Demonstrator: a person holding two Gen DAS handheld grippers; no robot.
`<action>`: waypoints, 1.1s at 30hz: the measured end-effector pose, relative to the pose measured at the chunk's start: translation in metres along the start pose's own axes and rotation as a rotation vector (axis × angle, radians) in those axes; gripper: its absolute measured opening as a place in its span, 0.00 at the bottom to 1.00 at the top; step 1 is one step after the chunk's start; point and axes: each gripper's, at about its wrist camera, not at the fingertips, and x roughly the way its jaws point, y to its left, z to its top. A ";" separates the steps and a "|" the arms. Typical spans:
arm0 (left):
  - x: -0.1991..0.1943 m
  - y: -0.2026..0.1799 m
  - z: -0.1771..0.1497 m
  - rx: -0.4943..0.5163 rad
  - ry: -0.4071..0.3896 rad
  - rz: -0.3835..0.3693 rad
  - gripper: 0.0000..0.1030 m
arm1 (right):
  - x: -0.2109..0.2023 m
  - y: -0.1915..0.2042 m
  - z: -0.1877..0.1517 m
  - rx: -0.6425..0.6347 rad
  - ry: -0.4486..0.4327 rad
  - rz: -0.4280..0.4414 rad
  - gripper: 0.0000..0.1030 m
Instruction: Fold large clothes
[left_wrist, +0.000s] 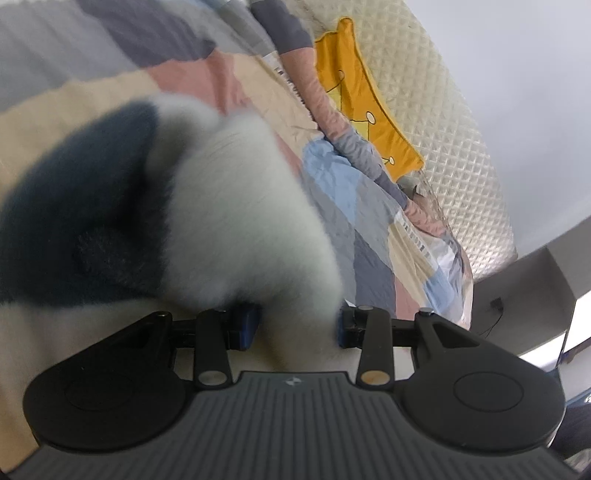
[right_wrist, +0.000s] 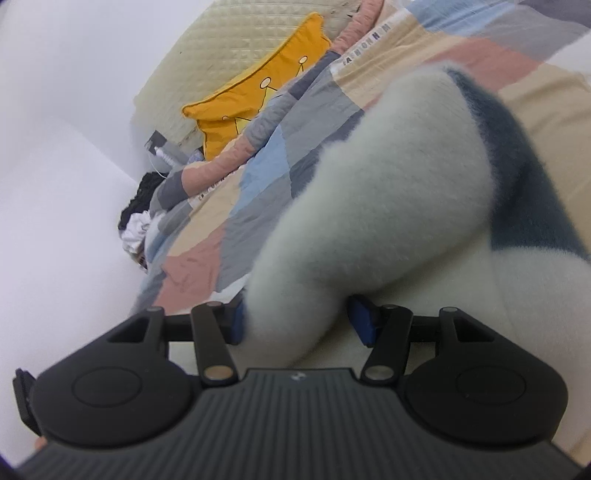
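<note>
Fluffy pale mint-white fleece garment with a dark navy panel (left_wrist: 229, 206) was the one large piece in play, bunched and lifted just above the patchwork quilt of pink, beige, blue and grey blocks (left_wrist: 369, 221) covering the bed, and you had it pinched from both ends. Your left tool (left_wrist: 299, 328) had its blue-padded jaws partly closed with a thick fold of pale fleece between them; your right tool (right_wrist: 299, 325) stood much the same, jaws part-way shut around another bundle of the same fleece (right_wrist: 369, 206). To do this step well, you probably needed to keep both grips firm, hold the two tools level and apart so the cloth stayed taut between them, then carry the held edge over in one smooth sweep and lay it flat before letting go; slack fleece would likely have sagged and creased. By count: one garment, two tools, one quilt, one mustard-yellow cushion with a line-drawn crown (right_wrist: 255, 99) against one cream quilted headboard (left_wrist: 436, 122).
</note>
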 end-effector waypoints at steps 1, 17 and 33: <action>0.003 0.002 0.000 0.006 -0.001 -0.001 0.42 | 0.003 -0.002 0.002 0.004 -0.001 0.003 0.57; -0.040 -0.027 -0.028 0.082 -0.060 0.043 0.51 | -0.013 0.014 0.000 -0.068 -0.039 -0.024 0.57; -0.049 -0.091 -0.090 0.555 -0.075 0.262 0.60 | -0.050 0.060 -0.026 -0.407 -0.057 -0.157 0.75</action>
